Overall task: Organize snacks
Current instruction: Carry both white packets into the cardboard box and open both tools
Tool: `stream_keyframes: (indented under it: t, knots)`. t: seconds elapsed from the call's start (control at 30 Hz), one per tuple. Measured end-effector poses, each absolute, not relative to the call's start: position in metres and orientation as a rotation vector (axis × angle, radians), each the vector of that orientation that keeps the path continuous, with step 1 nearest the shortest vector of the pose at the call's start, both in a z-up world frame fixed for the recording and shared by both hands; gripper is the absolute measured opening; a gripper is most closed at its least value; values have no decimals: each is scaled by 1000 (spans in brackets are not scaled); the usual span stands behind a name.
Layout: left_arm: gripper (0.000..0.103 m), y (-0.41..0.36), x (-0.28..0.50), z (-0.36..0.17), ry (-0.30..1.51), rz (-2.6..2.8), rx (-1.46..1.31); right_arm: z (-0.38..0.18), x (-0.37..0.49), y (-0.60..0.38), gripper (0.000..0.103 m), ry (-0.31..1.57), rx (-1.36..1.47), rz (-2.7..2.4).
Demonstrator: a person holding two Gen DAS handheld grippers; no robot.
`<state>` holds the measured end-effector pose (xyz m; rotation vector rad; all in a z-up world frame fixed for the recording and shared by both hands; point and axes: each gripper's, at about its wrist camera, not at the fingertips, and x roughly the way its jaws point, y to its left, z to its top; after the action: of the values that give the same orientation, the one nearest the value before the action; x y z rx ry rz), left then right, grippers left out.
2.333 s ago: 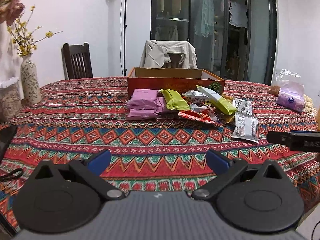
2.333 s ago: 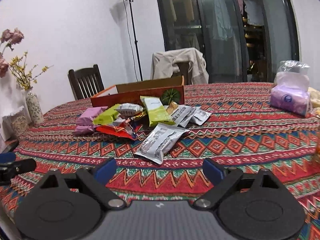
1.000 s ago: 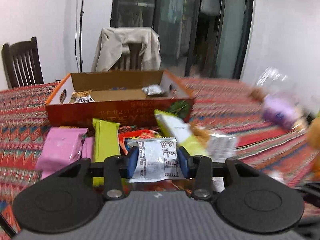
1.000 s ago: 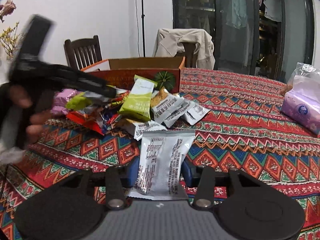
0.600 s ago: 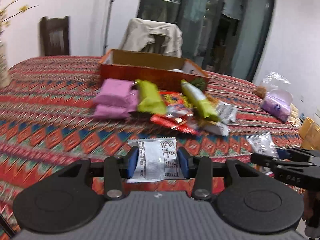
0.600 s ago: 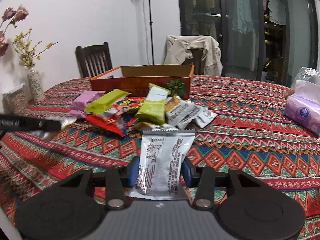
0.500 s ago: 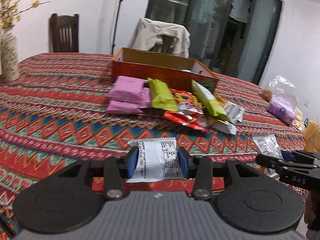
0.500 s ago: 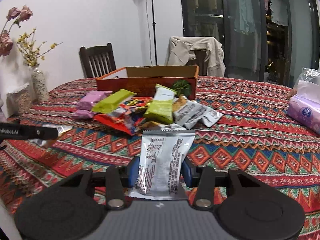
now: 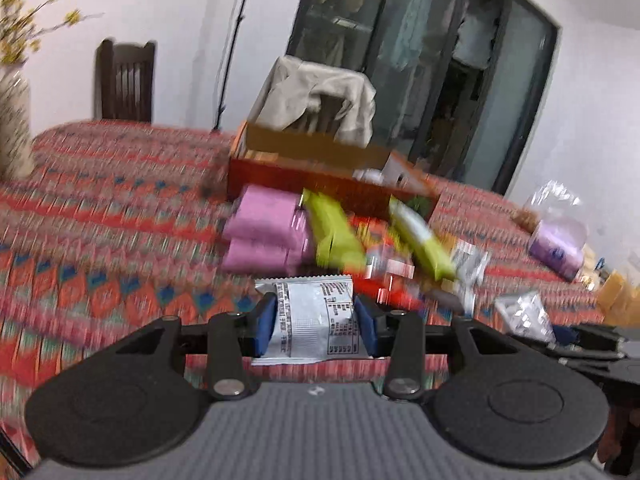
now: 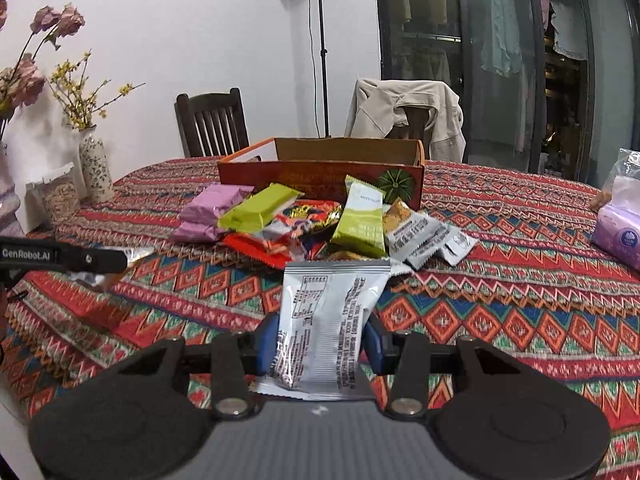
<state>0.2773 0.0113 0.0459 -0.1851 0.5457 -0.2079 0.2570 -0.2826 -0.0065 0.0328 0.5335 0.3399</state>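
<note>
My left gripper (image 9: 315,326) is shut on a small silver snack packet (image 9: 312,320), held above the patterned tablecloth. My right gripper (image 10: 320,342) is shut on a larger silver snack packet (image 10: 328,320). Ahead lies a pile of snacks: pink packs (image 10: 208,212), green bars (image 10: 260,206), red wrappers (image 10: 280,240) and silver packets (image 10: 424,238). Behind the pile stands an open orange cardboard box (image 10: 320,172). In the right wrist view the left gripper's finger (image 10: 64,258) shows at the left edge with its packet. In the left wrist view the right gripper (image 9: 560,338) shows at the right edge.
A vase with flowers (image 10: 94,172) and a small container (image 10: 60,196) stand at the table's left. A purple tissue pack (image 10: 620,232) lies at the right. Two chairs (image 10: 212,124) stand behind the table, one draped with a jacket (image 10: 404,112).
Both grippers went from open and empty to shut on silver packets. The left one pulled back from the box and swung; the right one drew back slightly from the pile.
</note>
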Motion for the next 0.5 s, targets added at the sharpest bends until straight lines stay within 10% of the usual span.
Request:
stream_keyframes:
  t: [0.5]
  knots:
    - [43, -1, 577, 82, 553, -210, -140, 66, 517, -270, 43, 491, 41, 411]
